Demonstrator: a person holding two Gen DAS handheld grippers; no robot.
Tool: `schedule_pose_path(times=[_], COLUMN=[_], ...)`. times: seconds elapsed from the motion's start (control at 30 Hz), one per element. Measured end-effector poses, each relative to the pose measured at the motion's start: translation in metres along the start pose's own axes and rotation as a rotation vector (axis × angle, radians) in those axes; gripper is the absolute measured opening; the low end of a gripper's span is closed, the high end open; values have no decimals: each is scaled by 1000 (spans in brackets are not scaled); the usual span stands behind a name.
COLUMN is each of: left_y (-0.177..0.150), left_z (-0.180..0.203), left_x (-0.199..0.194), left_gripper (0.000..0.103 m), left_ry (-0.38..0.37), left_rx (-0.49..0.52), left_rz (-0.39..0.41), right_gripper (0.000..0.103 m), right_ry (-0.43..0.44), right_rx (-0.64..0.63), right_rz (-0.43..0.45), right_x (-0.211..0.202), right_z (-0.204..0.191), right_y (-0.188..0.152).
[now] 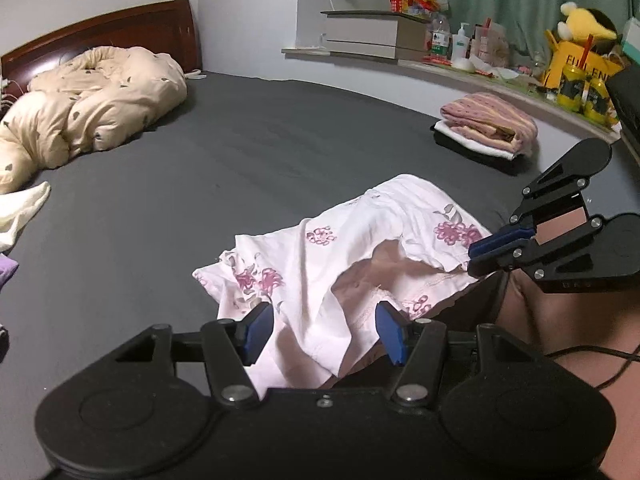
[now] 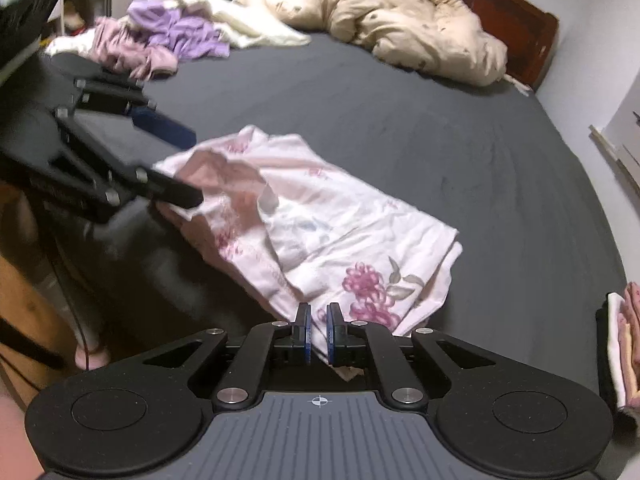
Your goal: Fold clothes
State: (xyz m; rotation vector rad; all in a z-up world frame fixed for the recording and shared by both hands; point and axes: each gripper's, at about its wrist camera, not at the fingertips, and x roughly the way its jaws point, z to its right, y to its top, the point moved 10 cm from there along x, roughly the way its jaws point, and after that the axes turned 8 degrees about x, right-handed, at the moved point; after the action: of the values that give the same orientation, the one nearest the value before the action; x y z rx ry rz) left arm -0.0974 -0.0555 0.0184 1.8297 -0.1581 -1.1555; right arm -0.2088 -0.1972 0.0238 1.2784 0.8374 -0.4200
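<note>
- Holding the floral garment (image 2: 320, 232) low in the frame of my right wrist view, my right hand-held gripper (image 2: 318, 334) has its blue pads pressed nearly together on the near edge of the cloth.
- My left hand-held gripper (image 1: 324, 332) stands half spread at the bottom middle of the left wrist view, with a fold of the same pale pink cloth lying between its fingers; whether the pads (image 1: 390, 330) press on it I cannot tell.
- From the left wrist view, the right hand-held gripper shows at the right edge of the frame, its tips closed on the garment's far corner.
- From the right wrist view, the left hand-held gripper appears blurred at the left of the frame, its fingers reaching over the crumpled end of the cloth.
- The garment lies rumpled on the dark grey bed sheet (image 1: 248, 152), at the middle of both frames.
- A folded stack of clothes (image 1: 486, 130) sits on the bed at the right of the left wrist view.
- A beige duvet (image 1: 96, 100) is heaped at the upper left, against the wooden headboard (image 1: 120, 28).
- A pile of purple and pink unfolded clothes (image 2: 168, 40) lies at the upper left of the right wrist view.
</note>
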Motion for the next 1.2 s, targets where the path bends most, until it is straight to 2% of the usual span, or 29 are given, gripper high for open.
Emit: schedule_pose_path(times=[0.07, 0.13, 0.27, 0.33, 0.37, 0.47, 0.57, 0.7, 0.77, 0.83, 0.97, 1.03, 1.1, 1.13, 1.2], left_y=[0, 1, 3, 4, 4, 4, 2, 2, 4, 5, 5, 4, 4, 3, 2], left_z=[3, 8, 14, 15, 16, 15, 13, 8, 7, 7, 7, 9, 9, 9, 9], left_x=[1, 1, -1, -1, -1, -2, -3, -3, -5, -5, -3, -1, 0, 0, 2], left_gripper=[56, 56, 59, 59, 59, 59, 61, 60, 60, 60, 60, 60, 58, 58, 57], left_ry=[28, 19, -5, -1, 1, 6, 23, 53, 63, 82, 93, 85, 83, 80, 84], left_rx=[15, 6, -24, -23, -23, -24, -18, -4, 6, 30, 84, 85, 78, 73, 73], left_rz=[-2, 6, 21, 21, 21, 24, 18, 19, 24, 20, 5, -4, -10, -14, -20], right_gripper=[5, 5, 5, 6, 10, 103, 103, 103, 103, 103, 102, 93, 71, 67, 66], right_ry=[-1, -1, 71, 79, 89, 124, 134, 85, 19, -34, -27, -54, -91, -98, -92], right_rx=[7, 16, 101, 99, 109, 147, 178, 150, 165, 114, 112, 71, 29, 11, -16], right_rz=[4, 8, -11, -8, -2, 37, 93, 117, 134, 115, 92, 91, 83, 70, 54], right_x=[0, 1, -1, -3, -5, -12, -19, -23, -23, -19, -12, -8, -4, 0, 5], right_z=[0, -1, 1, -2, -2, -2, 0, 2, 10, 12, 11, 10, 9, 8, 5], right_y=[1, 2, 1, 1, 2, 5, 12, 15, 15, 14, 11, 10, 8, 7, 4])
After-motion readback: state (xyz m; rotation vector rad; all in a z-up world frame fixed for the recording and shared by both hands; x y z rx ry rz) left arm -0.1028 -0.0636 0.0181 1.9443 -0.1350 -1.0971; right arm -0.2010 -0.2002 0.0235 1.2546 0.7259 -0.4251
